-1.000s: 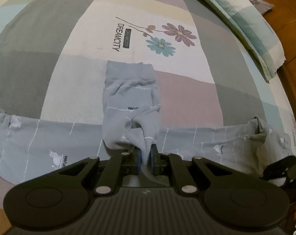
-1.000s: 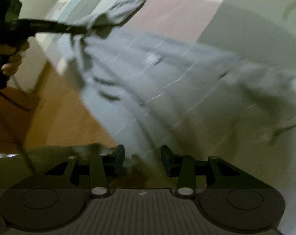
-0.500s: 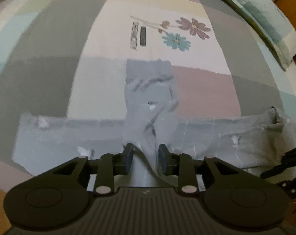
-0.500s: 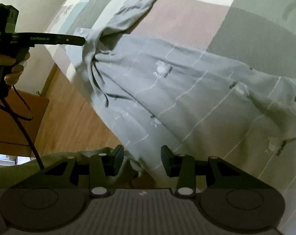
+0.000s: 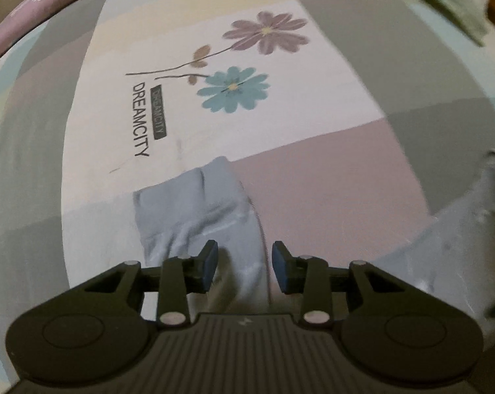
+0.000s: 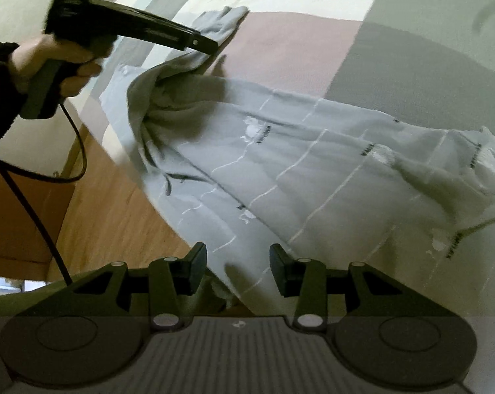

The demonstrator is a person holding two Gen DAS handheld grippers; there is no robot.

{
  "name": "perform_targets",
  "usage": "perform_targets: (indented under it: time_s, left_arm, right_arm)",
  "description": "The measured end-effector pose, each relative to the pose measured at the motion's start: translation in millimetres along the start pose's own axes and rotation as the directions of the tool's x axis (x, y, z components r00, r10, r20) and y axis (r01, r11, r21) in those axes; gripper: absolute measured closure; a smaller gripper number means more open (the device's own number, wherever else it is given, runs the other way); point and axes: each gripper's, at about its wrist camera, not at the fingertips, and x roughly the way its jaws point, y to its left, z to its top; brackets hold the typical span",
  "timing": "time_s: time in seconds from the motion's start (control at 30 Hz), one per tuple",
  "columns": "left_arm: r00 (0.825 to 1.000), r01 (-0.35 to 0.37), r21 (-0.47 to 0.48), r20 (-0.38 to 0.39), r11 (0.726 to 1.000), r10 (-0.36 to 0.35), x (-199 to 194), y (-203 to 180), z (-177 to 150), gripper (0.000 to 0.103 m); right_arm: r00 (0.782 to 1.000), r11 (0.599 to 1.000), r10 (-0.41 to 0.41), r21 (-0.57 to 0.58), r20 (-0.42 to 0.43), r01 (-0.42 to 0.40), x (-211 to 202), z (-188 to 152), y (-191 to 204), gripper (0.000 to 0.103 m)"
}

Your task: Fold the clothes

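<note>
A grey long-sleeved garment (image 6: 296, 164) with thin white lines and small prints lies spread on the bed. Its sleeve (image 5: 195, 216) is turned up over the sheet, with the cuff near the DREAMCITY print. My left gripper (image 5: 244, 269) hovers over that sleeve, jaws opening, with a fold of sleeve cloth between the pads but not pinched. The right wrist view shows the left gripper (image 6: 211, 49) from the side, held by a hand (image 6: 50, 65), with bunched cloth below its tip. My right gripper (image 6: 237, 267) stands open over the garment's near edge by the bedside.
The patchwork bedsheet (image 5: 313, 180) carries a flower print (image 5: 234, 88). A striped pillow (image 5: 460, 3) lies at the far right. Wooden floor (image 6: 109, 213) and a brown cabinet (image 6: 14, 216) sit beside the bed. A black cable (image 6: 34, 203) hangs from the left gripper's handle.
The left gripper went from shut on the sleeve to open, releasing the cloth. It moved along the sleeve toward the cuff and rolled. The right gripper has stayed almost still.
</note>
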Motion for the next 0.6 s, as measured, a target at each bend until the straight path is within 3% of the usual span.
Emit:
perform_targets:
  time_s: [0.13,0.37,0.6]
  left_arm:
    - [1.000,0.004,-0.001,-0.001,1.000,-0.004,0,-2,-3,0.065]
    - [0.998,-0.053,-0.041,-0.025,0.998,0.052,15,-1,3,0.064]
    - [0.970,-0.238,0.022,-0.036,0.971,0.239,23,-32,11,0.060]
  right_arm:
    - [0.999,1.000,0.001,0.024,0.039,-0.002,-11,-2,-6,0.055]
    - [0.994,0.997,-0.040,0.067,0.103,0.034,-15,14,-12,0.055]
    - [0.989,0.995,-0.067,0.083,0.129,0.057,-14,21,-10,0.054]
